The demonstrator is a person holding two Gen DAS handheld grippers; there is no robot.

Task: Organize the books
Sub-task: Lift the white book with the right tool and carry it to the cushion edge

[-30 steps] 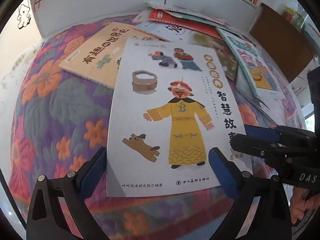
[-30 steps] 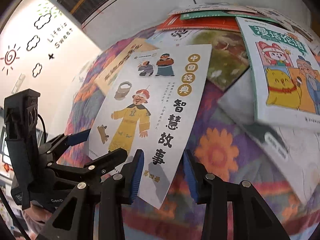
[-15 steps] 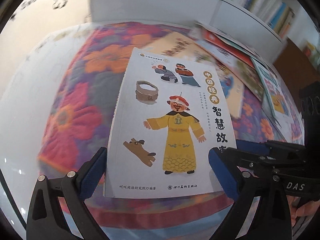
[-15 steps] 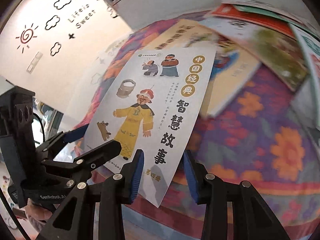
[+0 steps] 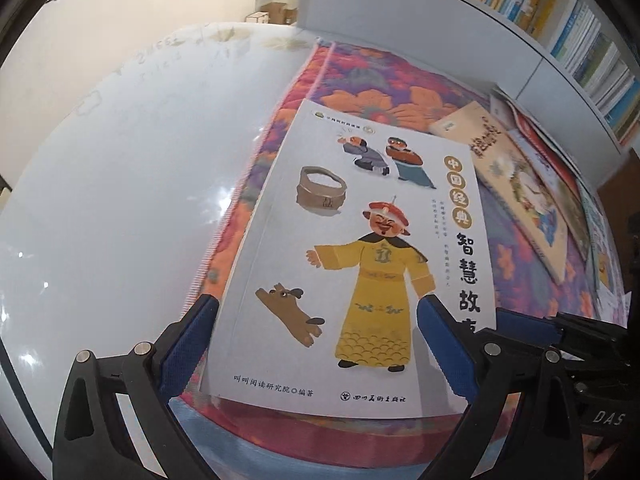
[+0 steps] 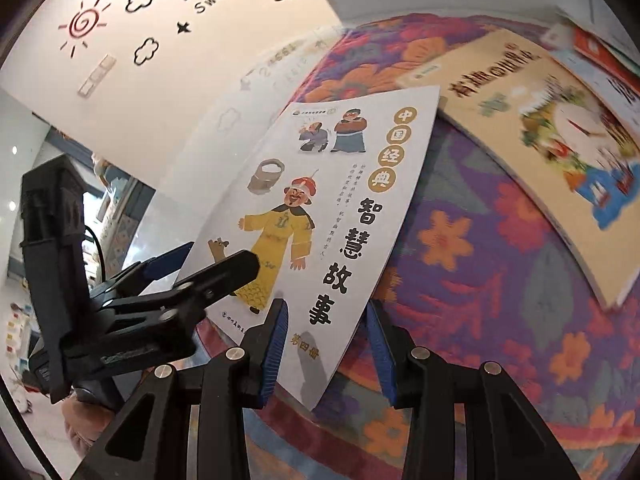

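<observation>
I am moving one book away from the messy pile. It is the white storybook (image 5: 360, 264) with a man in a yellow robe on the cover. It sits on the flowery quilt (image 6: 500, 300), right at the quilt's left edge, next to the shiny white table top (image 5: 120, 220).

My left gripper (image 5: 318, 344) has its jaws wide apart, one on each side of the book's bottom edge. I cannot tell if the pads press on the book. My right gripper (image 6: 327, 350) is at the book's bottom right corner. Its jaws stand part way open with the corner between them. I cannot tell if they pinch it.

A second ago the white storybook lay in the middle of the quilt, on top of the tan picture book (image 6: 532, 140) and close to the other books. Now it is off that book and far over to the left, and it has turned a bit. Both grippers have come along with it.

Next, I think I need to square the book up and set it down flat, then go back for the tan picture book
</observation>
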